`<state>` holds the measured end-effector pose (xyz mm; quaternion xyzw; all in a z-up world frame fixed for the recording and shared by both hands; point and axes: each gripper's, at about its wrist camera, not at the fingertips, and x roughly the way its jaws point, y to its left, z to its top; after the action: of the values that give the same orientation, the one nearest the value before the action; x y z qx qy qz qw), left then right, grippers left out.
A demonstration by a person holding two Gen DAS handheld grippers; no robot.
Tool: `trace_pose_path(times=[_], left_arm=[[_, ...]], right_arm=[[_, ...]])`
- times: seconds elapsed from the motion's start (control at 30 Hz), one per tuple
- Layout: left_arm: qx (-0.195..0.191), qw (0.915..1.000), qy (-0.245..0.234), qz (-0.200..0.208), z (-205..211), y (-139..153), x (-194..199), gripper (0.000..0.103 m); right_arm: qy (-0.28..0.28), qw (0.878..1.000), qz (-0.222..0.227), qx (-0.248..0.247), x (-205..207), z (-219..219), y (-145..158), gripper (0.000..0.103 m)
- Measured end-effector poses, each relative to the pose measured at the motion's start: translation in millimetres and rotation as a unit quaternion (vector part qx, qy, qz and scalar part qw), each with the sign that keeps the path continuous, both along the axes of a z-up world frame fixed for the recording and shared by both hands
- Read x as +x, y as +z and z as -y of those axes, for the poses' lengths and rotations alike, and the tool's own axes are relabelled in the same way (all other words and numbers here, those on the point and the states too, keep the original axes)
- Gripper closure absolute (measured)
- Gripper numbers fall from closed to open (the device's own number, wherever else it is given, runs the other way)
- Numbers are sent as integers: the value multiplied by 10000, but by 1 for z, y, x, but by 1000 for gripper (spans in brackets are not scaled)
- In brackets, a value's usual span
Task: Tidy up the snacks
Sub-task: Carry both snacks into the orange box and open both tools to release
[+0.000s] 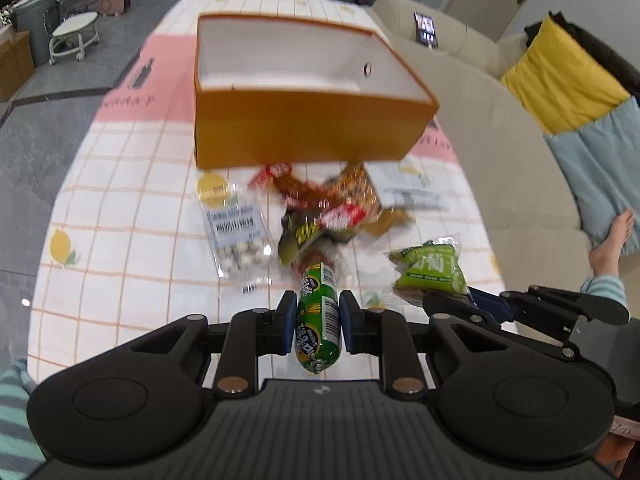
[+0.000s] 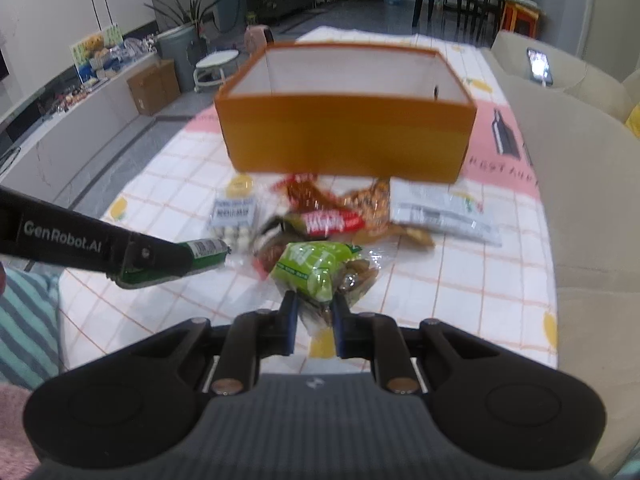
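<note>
We see the orange box [image 2: 344, 144] at far centre of the surface [image 2: 480, 280], snack pile [image 2: 332, 220] near it. Left hand-held gripper [image 1: 318, 322] clamps green tube [image 1: 318, 320]; right hand-held gripper [image 2: 314, 314] pinches lime packet [image 2: 316, 270], both lifted nearside.

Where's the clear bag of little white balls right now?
In the left wrist view, the clear bag lies left of the snack pile, in front of the orange box.

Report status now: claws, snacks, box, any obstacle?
Left claw shut on green tube. Right claw shut on green packet. Box open, empty. Snack pile before box.
</note>
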<state>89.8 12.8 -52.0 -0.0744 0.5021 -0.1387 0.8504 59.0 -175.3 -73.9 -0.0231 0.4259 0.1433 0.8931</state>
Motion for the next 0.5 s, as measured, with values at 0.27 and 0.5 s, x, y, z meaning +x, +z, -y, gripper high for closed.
trace_pose_path(times=[0.27, 0.5], left_arm=[[73, 9982, 75, 586, 1, 48, 22, 78], [126, 9926, 48, 1206, 9, 90, 56, 78]], right_arm=[[24, 9983, 576, 53, 13, 10, 50, 90], [112, 9934, 1141, -3, 50, 13, 94, 90]])
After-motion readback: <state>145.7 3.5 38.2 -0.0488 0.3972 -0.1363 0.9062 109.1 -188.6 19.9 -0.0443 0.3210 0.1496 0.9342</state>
